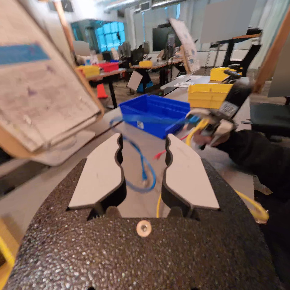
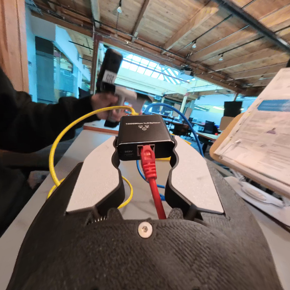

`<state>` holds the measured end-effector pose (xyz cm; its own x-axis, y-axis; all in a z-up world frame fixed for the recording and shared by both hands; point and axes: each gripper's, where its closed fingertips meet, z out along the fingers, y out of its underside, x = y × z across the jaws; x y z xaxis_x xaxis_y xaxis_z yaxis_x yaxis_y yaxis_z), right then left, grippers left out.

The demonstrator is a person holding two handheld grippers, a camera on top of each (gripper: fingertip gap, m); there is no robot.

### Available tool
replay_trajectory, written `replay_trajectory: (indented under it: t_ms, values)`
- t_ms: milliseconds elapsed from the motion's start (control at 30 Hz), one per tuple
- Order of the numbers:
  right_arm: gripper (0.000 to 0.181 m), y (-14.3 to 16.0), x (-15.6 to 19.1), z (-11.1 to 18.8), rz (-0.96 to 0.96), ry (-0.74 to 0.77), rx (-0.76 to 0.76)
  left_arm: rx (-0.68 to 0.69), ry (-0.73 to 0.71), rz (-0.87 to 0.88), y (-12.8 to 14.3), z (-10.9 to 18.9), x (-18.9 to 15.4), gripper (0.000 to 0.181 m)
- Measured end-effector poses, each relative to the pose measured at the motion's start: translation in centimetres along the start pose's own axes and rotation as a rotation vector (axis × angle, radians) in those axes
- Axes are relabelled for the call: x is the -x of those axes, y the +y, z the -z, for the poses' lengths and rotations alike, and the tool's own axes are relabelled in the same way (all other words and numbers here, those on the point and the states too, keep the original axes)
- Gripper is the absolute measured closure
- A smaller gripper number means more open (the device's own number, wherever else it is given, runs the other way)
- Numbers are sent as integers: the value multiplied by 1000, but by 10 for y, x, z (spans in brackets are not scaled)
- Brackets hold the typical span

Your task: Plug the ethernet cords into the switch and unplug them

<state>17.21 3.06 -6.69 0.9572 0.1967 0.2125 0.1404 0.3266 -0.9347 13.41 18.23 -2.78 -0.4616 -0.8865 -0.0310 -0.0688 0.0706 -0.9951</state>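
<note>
Right wrist view: your right claw [image 2: 145, 147] clamps the black switch [image 2: 143, 133] off the counter [image 2: 97, 141], red cord [image 2: 149, 166] plugged in facing you, yellow cord [image 2: 65, 135] and blue cord [image 2: 188, 125] at its far end. Your left claw [image 1: 143, 150], spread and empty, sits left of the switch.

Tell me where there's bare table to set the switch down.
Free: grey tabletop left of the open left gripper, toward the tilted board stand. Crowded: the looped blue ethernet cord lies ahead between its fingers, the blue plastic bin beyond. The right gripper holds the black metal switch.
</note>
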Motion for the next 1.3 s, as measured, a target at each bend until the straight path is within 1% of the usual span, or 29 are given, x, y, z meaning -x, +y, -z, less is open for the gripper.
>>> replay_trajectory:
  t_ms: [67, 133, 233, 300, 433, 500, 533, 600, 633, 700, 733, 767, 867, 933, 1033, 1100, 1167, 1233, 1267, 1300]
  values:
    - [118, -21, -9, 1, 50, 65, -4, 51, -58, 89, 39, 11, 22, 126]
    - [118, -48, -21, 6, 112, 145, -13, 88, -90, 167, 75, 20, 34, 126]
    - [118, -92, -52, 22, 152, 301, -46, 117, -90, 243, 112, 25, 36, 126]
    - [118, -122, -75, 35, 160, 383, -86, 127, -79, 263, 125, 25, 35, 126]
    - [117, -173, -119, 62, 129, 464, -227, 120, -56, 263, 133, 19, 34, 126]
    - [118, -188, -146, 79, 79, 496, -301, 109, -35, 274, 134, 15, 34, 126]
    - [118, -195, -161, 91, 37, 521, -366, 105, -30, 280, 135, 13, 34, 126]
    - [118, -200, -188, 116, -83, 515, -499, 94, -16, 285, 137, 10, 34, 126]
    - [118, -197, -203, 132, -138, 534, -565, 85, -10, 288, 138, 9, 34, 126]
    - [118, -179, -233, 163, -281, 572, -673, 63, 2, 298, 138, 8, 34, 127]
    - [118, -163, -246, 178, -345, 601, -711, 48, 11, 307, 137, 8, 33, 128]
    - [118, -144, -259, 193, -395, 668, -735, 29, 20, 313, 134, 8, 33, 129]
    - [118, -82, -281, 216, -597, 791, -737, -23, 40, 323, 128, 8, 32, 133]
    - [118, -46, -289, 222, -669, 905, -681, -38, 49, 326, 126, 8, 31, 135]
    - [118, -6, -298, 222, -714, 1046, -502, -30, 61, 318, 126, 7, 29, 135]
    - [118, 5, -302, 222, -683, 1083, -430, -28, 63, 300, 126, 7, 27, 136]
    - [118, 13, -308, 227, -666, 1135, -401, -20, 64, 294, 127, 6, 26, 136]
    - [118, 14, -312, 227, -600, 1151, -372, -8, 62, 294, 128, 5, 26, 136]
    - [118, 24, -314, 225, -617, 1167, -310, -4, 64, 292, 129, 4, 25, 136]
    - [118, 39, -315, 222, -652, 1178, -209, -1, 64, 289, 129, 4, 25, 136]
